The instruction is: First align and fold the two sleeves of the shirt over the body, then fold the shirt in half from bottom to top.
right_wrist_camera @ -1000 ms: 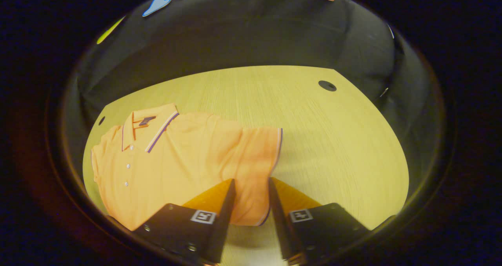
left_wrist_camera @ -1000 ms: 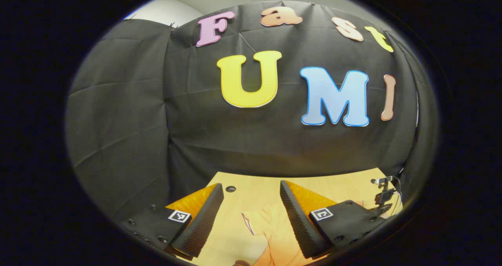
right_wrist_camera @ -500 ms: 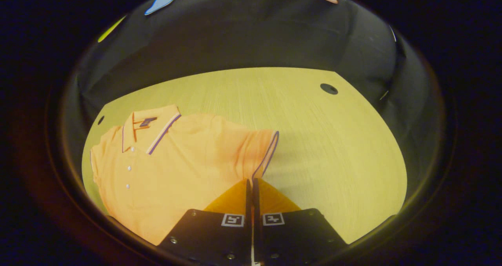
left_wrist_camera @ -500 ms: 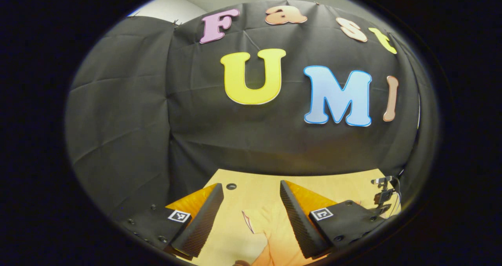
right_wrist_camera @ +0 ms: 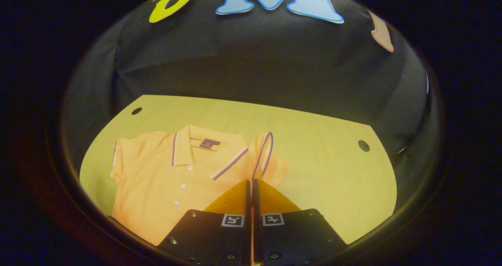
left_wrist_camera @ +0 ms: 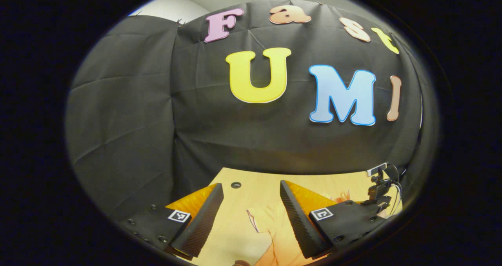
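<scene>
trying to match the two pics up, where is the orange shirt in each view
Left gripper view: the orange shirt is a small patch at the bottom centre, on the table between the open fingers of the left gripper.
Right gripper view: it lies spread across the lower left and centre, collar up, one sleeve raised in the shut right gripper.
Shared landmark: the wooden table, with its round hole near the far edge.

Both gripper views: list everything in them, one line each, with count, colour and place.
Shirt: one, orange polo, flat on the table, buttons up.
Sleeve: one, orange with a dark trimmed cuff, lifted at the right gripper's tips.
Table: one, light wood, with round holes near its far edge.
Small camera: one, black, on a stand at the table's far right edge.
Left gripper: one, open above the shirt's edge.
Right gripper: one, shut on the sleeve.
</scene>
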A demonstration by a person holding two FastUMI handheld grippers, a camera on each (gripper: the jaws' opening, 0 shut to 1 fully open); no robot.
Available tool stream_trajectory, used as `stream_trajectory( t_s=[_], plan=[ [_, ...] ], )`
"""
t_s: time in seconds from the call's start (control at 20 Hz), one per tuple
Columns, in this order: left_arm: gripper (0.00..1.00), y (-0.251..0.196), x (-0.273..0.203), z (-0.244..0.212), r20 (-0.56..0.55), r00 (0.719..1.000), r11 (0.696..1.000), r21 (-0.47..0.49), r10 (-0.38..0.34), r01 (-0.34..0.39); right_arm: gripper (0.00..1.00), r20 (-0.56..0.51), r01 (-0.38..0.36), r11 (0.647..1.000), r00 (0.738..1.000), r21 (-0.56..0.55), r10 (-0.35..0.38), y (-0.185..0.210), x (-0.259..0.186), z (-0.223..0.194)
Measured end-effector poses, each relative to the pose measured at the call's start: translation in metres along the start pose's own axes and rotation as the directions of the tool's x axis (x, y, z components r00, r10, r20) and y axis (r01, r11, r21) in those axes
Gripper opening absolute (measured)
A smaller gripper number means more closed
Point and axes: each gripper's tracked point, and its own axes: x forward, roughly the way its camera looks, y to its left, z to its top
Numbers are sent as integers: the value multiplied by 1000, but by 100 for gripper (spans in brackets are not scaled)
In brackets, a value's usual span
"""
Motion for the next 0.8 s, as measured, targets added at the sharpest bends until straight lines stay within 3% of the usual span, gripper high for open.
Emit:
stream_trajectory(
  t_s=[0.25,0.6,0.65,0.8],
  plan=[
    [94,12,0,-8,-16,999,1000,-2,30,-30,3,-54,-85,995,995,-50,82,49,12,-15],
    [96,23,0,-20,-36,998,999,-9,42,-42,9,-111,-88,994,990,-61,81,55,18,-30],
    [96,24,2,-21,-37,999,999,-9,40,-40,15,-114,-86,995,990,-48,80,53,16,-30],
    [95,20,8,-25,-45,999,1000,-7,26,-26,44,-79,-76,997,994,-16,74,48,7,-18]
  ],
)
